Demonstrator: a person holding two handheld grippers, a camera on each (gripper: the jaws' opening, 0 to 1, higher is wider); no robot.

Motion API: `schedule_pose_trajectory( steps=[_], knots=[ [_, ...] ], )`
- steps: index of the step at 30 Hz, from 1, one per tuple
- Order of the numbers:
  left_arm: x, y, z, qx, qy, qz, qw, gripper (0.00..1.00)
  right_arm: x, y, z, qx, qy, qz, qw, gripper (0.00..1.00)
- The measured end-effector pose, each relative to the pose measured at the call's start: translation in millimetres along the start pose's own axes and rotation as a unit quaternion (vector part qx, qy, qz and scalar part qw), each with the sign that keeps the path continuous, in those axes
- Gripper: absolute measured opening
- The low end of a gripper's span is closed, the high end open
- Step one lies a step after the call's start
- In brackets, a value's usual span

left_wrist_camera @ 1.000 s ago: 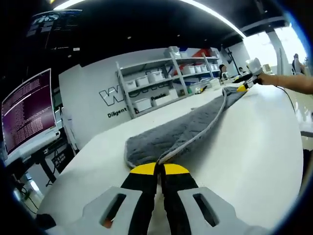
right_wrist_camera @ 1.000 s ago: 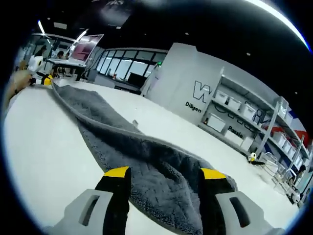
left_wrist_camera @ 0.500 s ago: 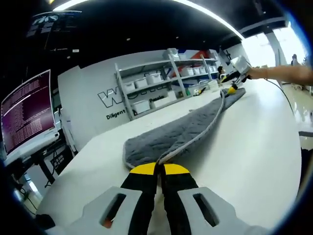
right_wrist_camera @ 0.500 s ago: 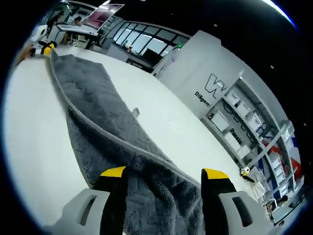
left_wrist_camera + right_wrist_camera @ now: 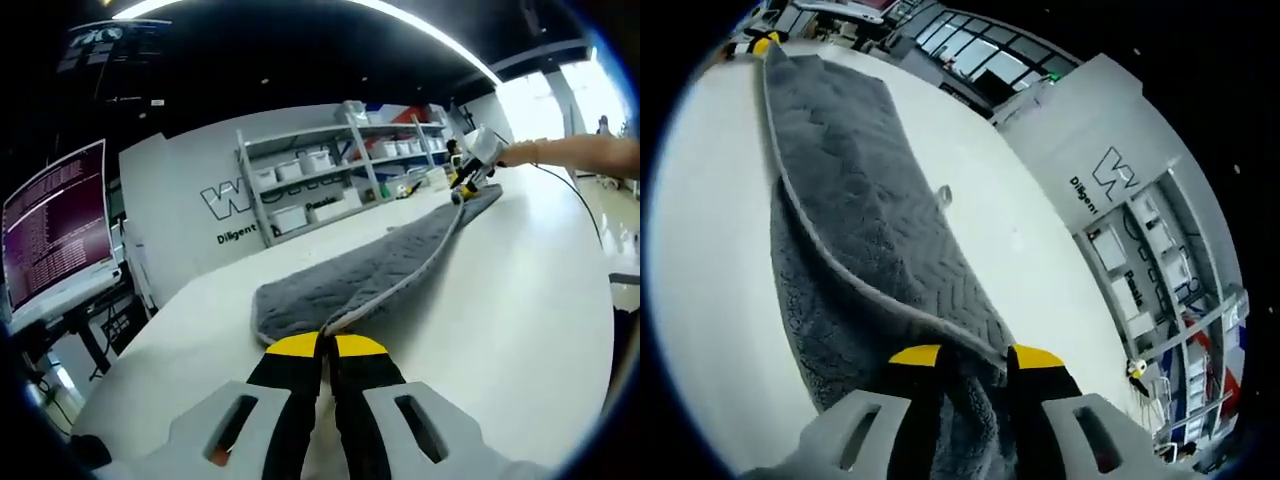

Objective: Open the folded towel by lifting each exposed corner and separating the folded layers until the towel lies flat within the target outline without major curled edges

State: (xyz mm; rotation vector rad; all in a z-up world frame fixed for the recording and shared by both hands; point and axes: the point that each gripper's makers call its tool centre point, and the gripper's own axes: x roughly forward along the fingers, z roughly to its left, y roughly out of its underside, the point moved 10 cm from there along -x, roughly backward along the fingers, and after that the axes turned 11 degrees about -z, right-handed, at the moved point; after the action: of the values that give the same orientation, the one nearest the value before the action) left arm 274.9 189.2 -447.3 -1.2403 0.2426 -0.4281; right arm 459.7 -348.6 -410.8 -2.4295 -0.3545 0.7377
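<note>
A grey quilted towel lies in a long folded strip across the white table. My left gripper is shut on its near corner, by the pale piped edge. At the strip's far end a hand holds my right gripper at the towel. In the right gripper view the towel runs away to the upper left, its top layer folded over a fluffier lower one. My right gripper has its jaws drawn close with a bunch of towel pinched between them. The left gripper shows small at the far corner.
A monitor with text stands off the table's left edge. White shelves with bins line the back wall. A person's arm reaches in from the right. Bare tabletop lies on both sides of the towel.
My right gripper's jaws have closed from wide open onto the towel's end, and its view has tipped to look down the strip. My left gripper has kept its hold and place.
</note>
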Motion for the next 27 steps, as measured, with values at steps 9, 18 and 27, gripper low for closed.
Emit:
schedule_pose_trajectory(
  steps=[9, 18, 27],
  knots=[
    [-0.3, 0.1, -0.1, -0.001, -0.001, 0.000, 1.0000, 0.03, -8.6, 9.2, 10.3, 0.006, 0.013, -0.035, 0.9993, 0.04],
    [-1.4, -2.4, 0.5, -0.003, -0.012, -0.011, 0.9999, 0.03, -37.4, 12.1, 16.4, 0.028, 0.029, -0.074, 0.9965, 0.03],
    [-2.8, -4.3, 2.0, -0.019, -0.011, -0.018, 0.9996, 0.03, -63.5, 17.8, 21.4, 0.035, 0.028, -0.100, 0.9940, 0.03]
  ],
)
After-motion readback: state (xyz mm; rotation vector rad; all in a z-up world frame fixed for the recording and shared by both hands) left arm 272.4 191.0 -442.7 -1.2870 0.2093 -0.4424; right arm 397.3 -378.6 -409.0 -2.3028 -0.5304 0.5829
